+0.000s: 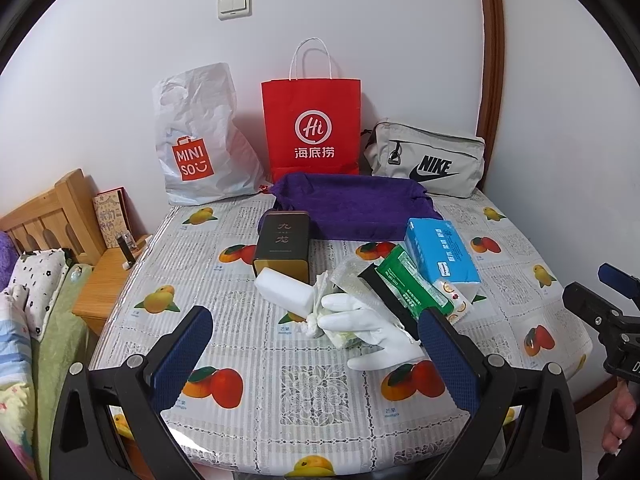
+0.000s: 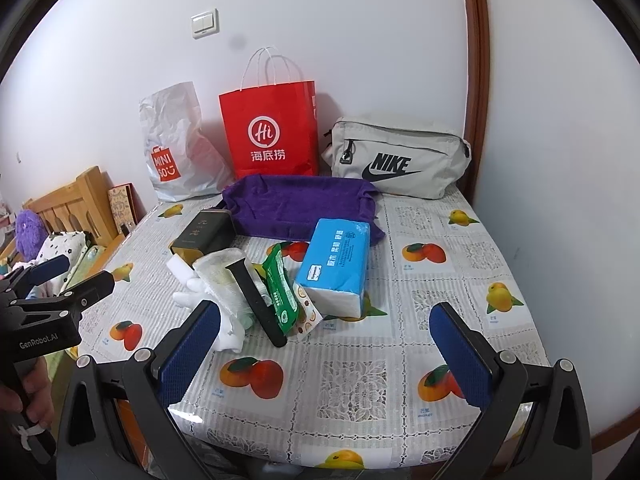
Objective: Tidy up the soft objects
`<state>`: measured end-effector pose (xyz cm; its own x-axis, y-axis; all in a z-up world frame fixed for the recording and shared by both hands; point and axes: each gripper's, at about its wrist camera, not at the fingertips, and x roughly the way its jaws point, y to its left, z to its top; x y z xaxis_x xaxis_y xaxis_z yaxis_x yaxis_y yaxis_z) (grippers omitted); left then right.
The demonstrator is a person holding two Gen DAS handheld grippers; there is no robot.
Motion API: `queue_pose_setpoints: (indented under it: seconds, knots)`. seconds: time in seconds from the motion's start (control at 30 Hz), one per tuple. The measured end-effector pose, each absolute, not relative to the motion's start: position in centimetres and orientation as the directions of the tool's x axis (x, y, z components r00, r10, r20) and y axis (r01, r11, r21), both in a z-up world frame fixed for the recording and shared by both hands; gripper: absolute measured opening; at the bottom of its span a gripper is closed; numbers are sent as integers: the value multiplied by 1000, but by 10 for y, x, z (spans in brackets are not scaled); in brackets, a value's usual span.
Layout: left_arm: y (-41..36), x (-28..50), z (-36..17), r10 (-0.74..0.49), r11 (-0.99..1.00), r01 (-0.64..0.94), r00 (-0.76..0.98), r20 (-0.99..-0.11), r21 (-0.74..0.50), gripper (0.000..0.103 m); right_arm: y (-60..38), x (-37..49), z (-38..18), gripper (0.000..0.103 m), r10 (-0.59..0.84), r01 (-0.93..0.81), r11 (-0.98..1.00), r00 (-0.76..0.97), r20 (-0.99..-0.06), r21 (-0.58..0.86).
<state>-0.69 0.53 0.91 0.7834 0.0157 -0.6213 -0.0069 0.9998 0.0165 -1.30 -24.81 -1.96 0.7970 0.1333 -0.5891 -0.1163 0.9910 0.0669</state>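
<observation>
Table [image 1: 320, 384] clutter – glove [image 1: 360, 320] half-buries rag.

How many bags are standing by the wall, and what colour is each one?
White bag: 1
Red bag: 1
Grey bag: 1
Total: 3 bags

Glossy plastic tablecloth [image 1: 328, 380], plush purple cloth [image 1: 352, 208], crinkled plastic bag [image 1: 196, 136], matt red paper bag [image 1: 312, 120]
</observation>
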Motion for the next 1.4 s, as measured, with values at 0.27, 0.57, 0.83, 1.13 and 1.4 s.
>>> queue_pose_setpoints:
  seconds: [0.27, 0.57, 0.83, 1.13, 1.4]
  knots:
    - [6, -7, 10, 16, 1000, -8, 784, -620, 16, 103, -249, -14, -18, 103, 137, -119, 991, 799, -586, 68]
    - [5, -8, 9, 12, 1000, -4, 785, -619, 14, 103, -247, -14, -19, 103, 138, -122, 990, 797, -588, 66]
    - [5, -9, 8, 6, 1000, 0, 788, -616, 10, 103, -244, -14, -19, 103, 141, -132, 990, 796, -588, 58]
    - [7, -8, 3, -17, 1000, 17, 784, -621, -7, 103, -244, -14, -20, 103, 143, -135, 989, 798, -585, 58]
    - [15, 13, -30, -21, 1000, 18, 732, -681, -12, 103, -249, -4, -31, 103, 145, -133, 989, 788, -599, 65]
